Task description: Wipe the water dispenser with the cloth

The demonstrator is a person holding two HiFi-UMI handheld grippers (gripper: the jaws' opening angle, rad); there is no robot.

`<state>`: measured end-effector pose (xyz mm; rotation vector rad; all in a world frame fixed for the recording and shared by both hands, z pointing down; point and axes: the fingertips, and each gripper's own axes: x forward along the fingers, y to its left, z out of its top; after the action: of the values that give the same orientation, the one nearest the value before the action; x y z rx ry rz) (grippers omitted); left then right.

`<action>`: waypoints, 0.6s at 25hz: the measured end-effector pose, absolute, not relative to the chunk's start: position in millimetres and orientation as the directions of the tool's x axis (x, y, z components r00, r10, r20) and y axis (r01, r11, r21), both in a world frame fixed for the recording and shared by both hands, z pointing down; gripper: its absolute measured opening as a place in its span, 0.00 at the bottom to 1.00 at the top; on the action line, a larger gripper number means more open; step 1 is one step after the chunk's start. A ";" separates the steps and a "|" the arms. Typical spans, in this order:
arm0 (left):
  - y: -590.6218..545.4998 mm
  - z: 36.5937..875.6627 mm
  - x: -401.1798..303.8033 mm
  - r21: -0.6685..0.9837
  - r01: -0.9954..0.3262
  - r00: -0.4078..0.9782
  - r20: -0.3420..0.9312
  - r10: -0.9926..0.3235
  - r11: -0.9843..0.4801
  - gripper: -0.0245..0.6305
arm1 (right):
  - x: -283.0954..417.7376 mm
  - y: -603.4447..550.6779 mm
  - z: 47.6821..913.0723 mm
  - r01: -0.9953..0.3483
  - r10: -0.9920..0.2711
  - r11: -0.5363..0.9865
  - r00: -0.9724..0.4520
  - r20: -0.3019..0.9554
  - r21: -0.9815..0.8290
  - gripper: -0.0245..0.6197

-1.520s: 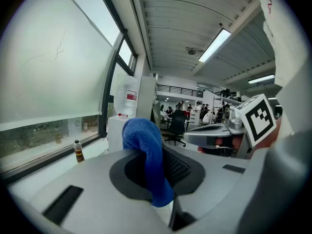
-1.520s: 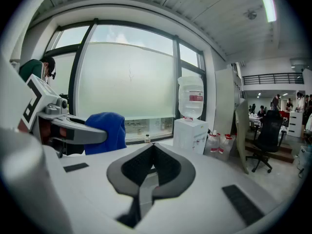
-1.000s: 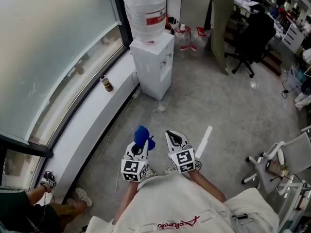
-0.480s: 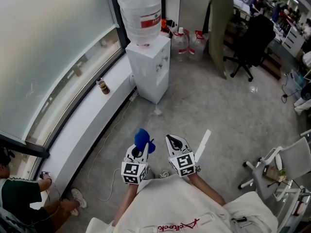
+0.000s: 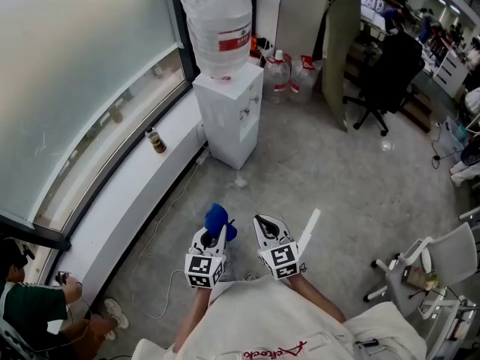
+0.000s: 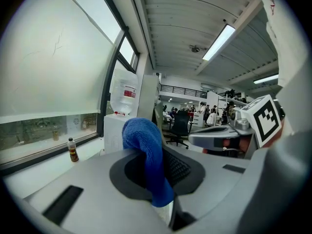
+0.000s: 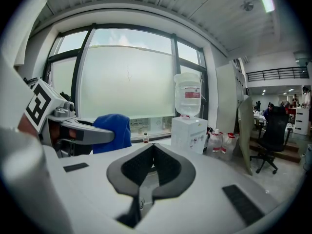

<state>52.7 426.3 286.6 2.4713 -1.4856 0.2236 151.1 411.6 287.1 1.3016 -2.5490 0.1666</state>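
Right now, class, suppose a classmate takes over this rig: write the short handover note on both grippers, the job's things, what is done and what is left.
Left gripper: shut on the blue cloth, which sticks up from between its jaws.
Right gripper: jaws together, nothing in them.
Water dispenser: by the window ahead, across open floor, apart from both grippers.
Done: cloth is in the gripper.
Left: walk up to the dispenser and wipe it.

Cloth [image 6: 141, 140]: lower end hidden btwn left gripper [image 6: 152, 172] jaws. Water dispenser [image 5: 229, 118]: taps too small to make out; print on bottle [image 5: 219, 21] label unreadable (red band only). Person [image 5: 26, 306] at lower left of head view, cut by frame edge. Chair [image 5: 450, 242] lower right, partly cut off.
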 end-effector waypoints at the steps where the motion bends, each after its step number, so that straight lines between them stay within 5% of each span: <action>1: 419.0 287.0 50.2 0.135 -0.883 0.469 0.256 -0.845 -0.449 0.12 | 149.4 404.8 287.1 -0.809 -0.777 0.588 -0.556 0.294 0.024 0.06; 15: 256.0 289.0 -5.6 0.151 -0.862 0.506 0.230 -0.831 -0.484 0.12 | 92.8 237.3 283.5 -0.826 -0.803 0.559 -0.519 0.294 0.067 0.06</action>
<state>-5.6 256.0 289.0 2.5047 -1.4372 0.1828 92.8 237.3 283.5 1.3459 -2.5048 0.1166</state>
